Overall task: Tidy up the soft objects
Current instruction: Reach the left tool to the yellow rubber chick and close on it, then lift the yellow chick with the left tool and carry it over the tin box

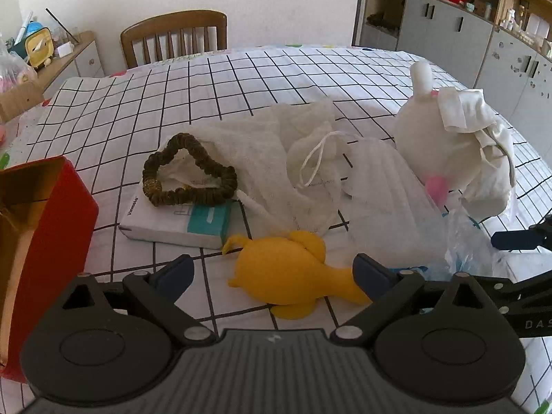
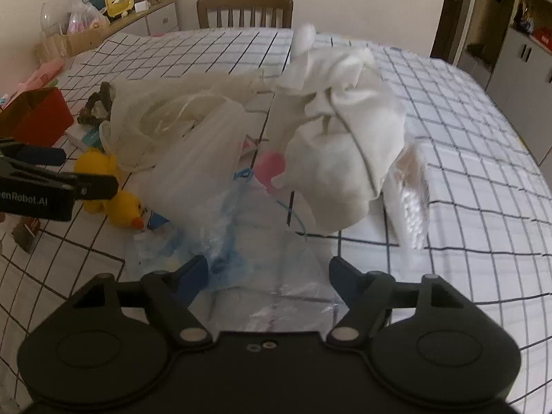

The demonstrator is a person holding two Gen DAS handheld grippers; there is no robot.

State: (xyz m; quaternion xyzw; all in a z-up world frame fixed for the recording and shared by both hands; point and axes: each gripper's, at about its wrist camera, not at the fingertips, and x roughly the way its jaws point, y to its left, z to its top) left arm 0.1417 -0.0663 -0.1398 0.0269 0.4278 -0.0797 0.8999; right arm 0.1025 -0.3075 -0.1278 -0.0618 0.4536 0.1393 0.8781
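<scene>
A yellow rubber duck (image 1: 286, 276) lies on the checked tablecloth between the fingers of my left gripper (image 1: 272, 272), which is open; the pads do not squeeze it. My right gripper (image 2: 269, 274) is open over a clear plastic bag (image 2: 262, 241), with the film lying between its fingers. Behind the bag stands a white plush toy (image 2: 331, 179) with a white cloth (image 2: 345, 79) draped over it. A brown scrunchie (image 1: 189, 172) rests on a tissue pack (image 1: 179, 220). A white gauze cloth (image 1: 262, 145) and a face mask (image 1: 317, 158) lie in the middle.
A red open box (image 1: 51, 227) stands at the left, close to my left gripper. A wooden chair (image 1: 176, 34) is at the table's far edge. A side cabinet with clutter (image 2: 103, 10) is at the back left, and grey cupboards (image 1: 448, 34) at the right.
</scene>
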